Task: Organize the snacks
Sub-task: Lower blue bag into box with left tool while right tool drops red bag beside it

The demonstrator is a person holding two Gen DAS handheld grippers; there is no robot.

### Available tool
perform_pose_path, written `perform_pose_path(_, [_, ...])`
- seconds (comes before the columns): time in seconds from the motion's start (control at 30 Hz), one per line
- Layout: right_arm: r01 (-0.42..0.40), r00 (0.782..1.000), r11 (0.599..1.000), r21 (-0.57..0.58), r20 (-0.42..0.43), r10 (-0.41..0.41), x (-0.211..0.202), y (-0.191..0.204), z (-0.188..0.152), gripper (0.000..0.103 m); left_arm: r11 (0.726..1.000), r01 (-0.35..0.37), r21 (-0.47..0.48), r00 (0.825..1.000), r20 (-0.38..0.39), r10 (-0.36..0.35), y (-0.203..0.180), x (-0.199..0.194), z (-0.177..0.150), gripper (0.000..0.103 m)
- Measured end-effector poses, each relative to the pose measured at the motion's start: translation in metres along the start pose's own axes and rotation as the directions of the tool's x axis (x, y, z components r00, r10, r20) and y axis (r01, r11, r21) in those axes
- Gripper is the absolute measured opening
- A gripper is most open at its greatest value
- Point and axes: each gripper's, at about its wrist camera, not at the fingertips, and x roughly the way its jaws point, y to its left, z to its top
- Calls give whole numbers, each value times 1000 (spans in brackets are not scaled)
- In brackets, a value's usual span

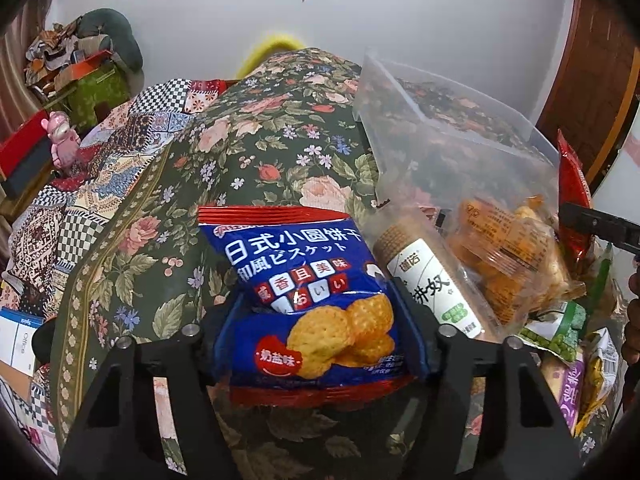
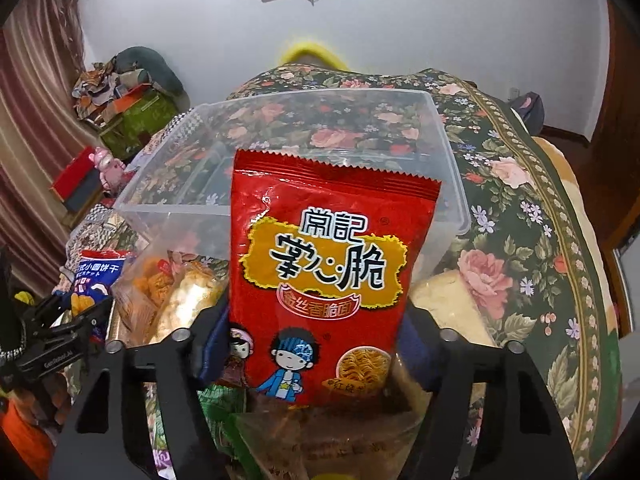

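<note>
Snacks first: clear plastic box [image 2: 448, 184] sits just ahead of the right gripper [image 2: 316, 344], open and looking empty, with a loose pile of packets beside it on the flowered cloth [image 1: 280, 152]. Right gripper is clamped on the red noodle packet [image 2: 328, 256] at its lower sides; left gripper [image 1: 320, 344] is clamped on the blue biscuit bag [image 1: 308, 288] the same way. Both look light, crinkly, slippery and crushable, so grip gently across the lower sides.

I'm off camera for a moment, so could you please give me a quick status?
Left tool shut on blue biscuit bag. Right tool shut on red noodle bag. Clear bin empty, nothing blocking.
</note>
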Motion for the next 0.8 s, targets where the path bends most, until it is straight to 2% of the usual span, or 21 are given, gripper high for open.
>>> perform_pose_path(0.17, [0, 1000, 1000, -5, 30, 0, -8, -1, 1, 65, 1000, -4, 8, 1000, 18, 4, 0, -15, 2, 62])
perform_pose_path(0.4, [2, 997, 1000, -6, 75, -2, -25, -2, 7, 65, 1000, -15, 23, 996, 87, 13, -3, -48, 17, 62])
perform_pose_path(0.8, [26, 987, 999, -25, 159, -22, -53, -8, 27, 65, 997, 34, 73, 979, 200, -48, -36, -81, 61, 62])
